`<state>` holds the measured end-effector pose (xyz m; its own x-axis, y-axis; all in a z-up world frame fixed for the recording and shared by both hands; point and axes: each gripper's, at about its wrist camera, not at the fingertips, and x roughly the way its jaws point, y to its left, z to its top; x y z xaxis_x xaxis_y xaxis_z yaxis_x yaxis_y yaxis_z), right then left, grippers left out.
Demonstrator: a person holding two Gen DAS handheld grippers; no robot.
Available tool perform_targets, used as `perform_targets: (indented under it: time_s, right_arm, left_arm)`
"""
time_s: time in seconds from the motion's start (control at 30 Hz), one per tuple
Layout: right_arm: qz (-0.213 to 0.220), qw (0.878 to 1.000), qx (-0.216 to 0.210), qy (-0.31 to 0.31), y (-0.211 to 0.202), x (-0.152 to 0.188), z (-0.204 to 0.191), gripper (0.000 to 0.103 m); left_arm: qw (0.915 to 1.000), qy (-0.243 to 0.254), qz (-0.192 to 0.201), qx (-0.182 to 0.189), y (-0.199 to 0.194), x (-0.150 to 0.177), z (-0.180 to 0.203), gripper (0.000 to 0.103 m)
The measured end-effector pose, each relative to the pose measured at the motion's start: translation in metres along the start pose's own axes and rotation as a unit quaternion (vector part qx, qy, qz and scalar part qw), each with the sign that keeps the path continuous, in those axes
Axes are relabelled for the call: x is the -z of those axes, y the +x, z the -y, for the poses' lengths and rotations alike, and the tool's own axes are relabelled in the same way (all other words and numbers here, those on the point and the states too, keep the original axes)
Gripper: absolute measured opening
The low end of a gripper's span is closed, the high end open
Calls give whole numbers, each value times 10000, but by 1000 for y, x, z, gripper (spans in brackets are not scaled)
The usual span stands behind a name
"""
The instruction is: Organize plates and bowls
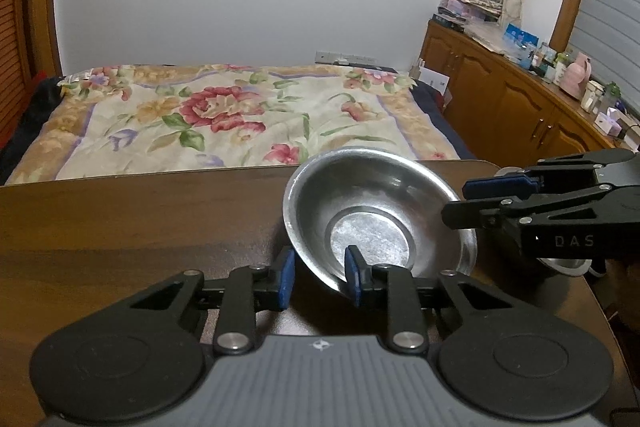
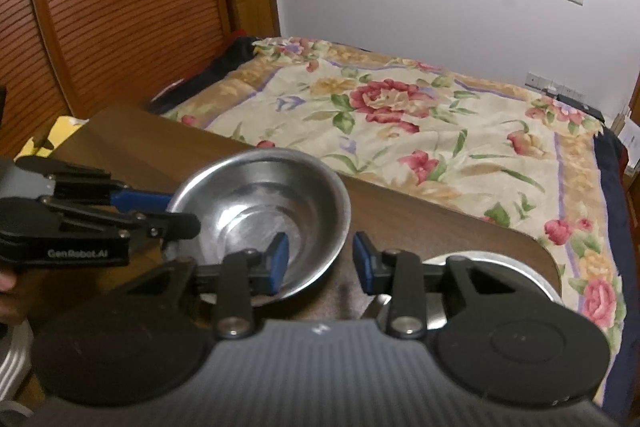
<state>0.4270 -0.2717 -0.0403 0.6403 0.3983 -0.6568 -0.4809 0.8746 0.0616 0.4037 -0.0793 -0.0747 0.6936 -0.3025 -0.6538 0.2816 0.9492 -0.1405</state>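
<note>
One steel bowl (image 1: pixel 372 223) stands tilted on one wooden tabletop (image 1: pixel 140 219). A second steel dish (image 2: pixel 516 269) shows at the right claw's side, mostly hidden, so whether it is a bowl or a plate cannot be told. Two claws are in view: the left claw (image 1: pixel 319 277) and the right claw (image 2: pixel 320 261), each with two fingers carrying blue pads. Behind the tabletop is one bed (image 1: pixel 240 115) under one floral blanket. One wooden sideboard (image 1: pixel 500 99) runs along the wall, its clutter too small to count.
</note>
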Motion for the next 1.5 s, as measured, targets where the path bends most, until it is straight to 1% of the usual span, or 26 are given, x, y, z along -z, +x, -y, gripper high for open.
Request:
perform_targets:
  time_s: [0.1, 0.17, 0.23, 0.3, 0.43, 0.57, 0.7, 0.83, 1.07, 1.33, 1.5]
  right_arm:
    - [-48, 10000, 26, -42, 5, -1, 1, 34]
    - [-93, 9999, 44, -60, 8, -2, 0, 32]
    - [-110, 9999, 24, -69, 10, -2, 0, 29]
    - [-115, 9999, 34, -112, 10, 0, -2, 28]
    - [-176, 9997, 23, -141, 12, 1, -5, 23]
    - [-271, 9994, 28, -198, 15, 4, -10, 22]
    - [-221, 9997, 3, -94, 12, 4, -10, 17]
    - [-33, 10000, -2, -36, -4, -1, -10, 14]
    - [240, 9997, 68, 60, -36, -8, -15, 14]
    - [488, 9983, 166, 273, -73, -5, -23, 14]
    - [598, 9974, 311, 241, -100, 0, -34, 14]
  left_arm:
    - [10000, -23, 5, -29, 1, 2, 0, 27]
    - [10000, -11, 5, -31, 0, 4, 0, 23]
    - [10000, -22, 15, -55, -2, 5, 0, 22]
    - [9999, -57, 39, -78, -3, 6, -2, 21]
    - [9999, -60, 52, -114, -3, 9, -4, 20]
    - [9999, -89, 34, -128, -5, 10, -5, 18]
    - [9998, -159, 106, -37, -19, 7, -7, 15]
    - [9997, -99, 242, 1, -38, 3, -3, 15]
    - [9987, 60, 503, 57, -74, -2, 11, 14]
    - [9968, 224, 734, 235, -116, -1, 26, 14]
    - [9954, 270, 852, 349, -141, 3, 35, 14]
